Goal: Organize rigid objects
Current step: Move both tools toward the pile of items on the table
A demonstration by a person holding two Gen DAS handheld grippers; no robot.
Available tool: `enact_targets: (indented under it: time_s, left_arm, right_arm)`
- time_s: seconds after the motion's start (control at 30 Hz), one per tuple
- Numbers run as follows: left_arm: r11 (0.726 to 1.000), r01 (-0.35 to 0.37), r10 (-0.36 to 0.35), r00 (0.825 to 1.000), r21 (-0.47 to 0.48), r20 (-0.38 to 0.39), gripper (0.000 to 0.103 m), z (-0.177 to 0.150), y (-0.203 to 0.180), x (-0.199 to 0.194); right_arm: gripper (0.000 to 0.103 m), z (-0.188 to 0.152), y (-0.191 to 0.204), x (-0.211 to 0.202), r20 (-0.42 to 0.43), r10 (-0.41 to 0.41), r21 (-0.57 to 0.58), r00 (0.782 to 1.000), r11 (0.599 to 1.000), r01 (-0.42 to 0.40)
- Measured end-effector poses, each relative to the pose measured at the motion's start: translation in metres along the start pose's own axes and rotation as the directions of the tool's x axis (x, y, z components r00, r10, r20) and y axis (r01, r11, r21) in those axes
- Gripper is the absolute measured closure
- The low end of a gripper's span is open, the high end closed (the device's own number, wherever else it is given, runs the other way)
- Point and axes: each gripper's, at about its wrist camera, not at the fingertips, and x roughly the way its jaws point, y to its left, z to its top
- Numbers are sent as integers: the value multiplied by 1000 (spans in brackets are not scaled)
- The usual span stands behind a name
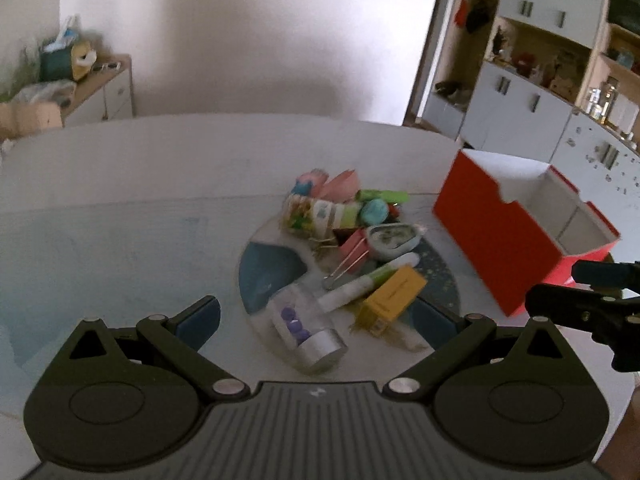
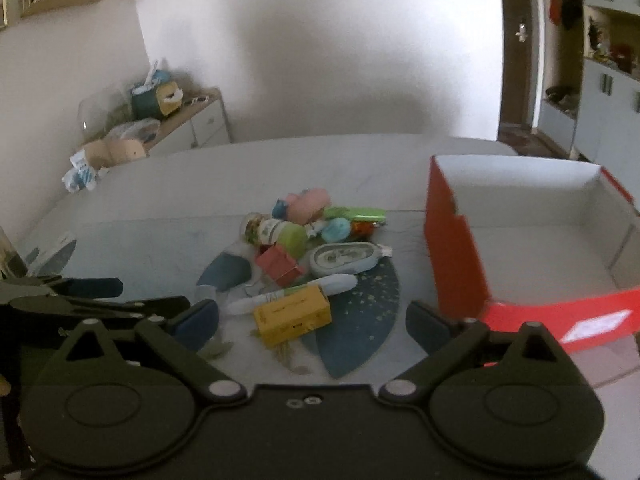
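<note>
Black jaws of the left gripper (image 1: 320, 320) stand spread wide over a clear jar (image 1: 306, 330), gripping nothing. Small items are piled mid-table: yellow box (image 2: 292, 314), white tube (image 2: 296, 294). Farther right, the right gripper (image 2: 312, 322) gapes empty beside the red box (image 2: 454, 260).

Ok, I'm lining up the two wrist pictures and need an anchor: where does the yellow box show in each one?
Left wrist: the yellow box lies right of centre, at the near end of the pile, right of the clear jar.
Right wrist: the yellow box lies near the centre, between the open tongs.
Shared landmark: the red box, standing right of the pile in both views.
</note>
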Motion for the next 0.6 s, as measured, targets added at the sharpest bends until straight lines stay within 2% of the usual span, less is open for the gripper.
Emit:
enact_targets:
  time_s: [0.23, 0.43, 0.6]
  left_arm:
    - [995, -101, 101, 994, -5, -36, 1, -2, 5, 36]
    - [994, -105, 106, 992, 15, -65, 1, -5, -1, 55]
    - [994, -104, 102, 991, -21, -87, 1, -6, 1, 65]
  right_arm:
    - [6, 11, -3, 47, -69, -14, 27, 998, 1000, 16]
    - [12, 16, -2, 87, -135, -47, 67, 990, 996, 56]
    - [17, 20, 4, 105, -159, -64, 61, 985, 995, 75]
